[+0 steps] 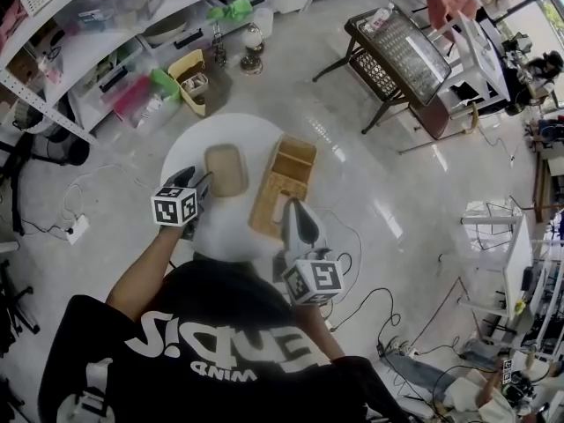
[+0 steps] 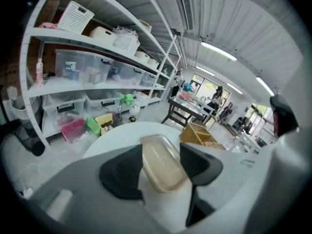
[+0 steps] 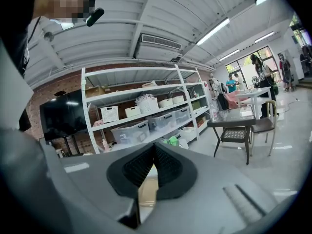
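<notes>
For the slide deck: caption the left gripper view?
Left gripper, jaws apart, straddles a shallow beige tray on a round white table; wooden organizer beyond.

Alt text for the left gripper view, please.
The left gripper, fingers apart, flanks a shallow beige rectangular tray on a round white table. A compartmented wooden box sits beyond; white shelves with clear bins stand left.
</notes>
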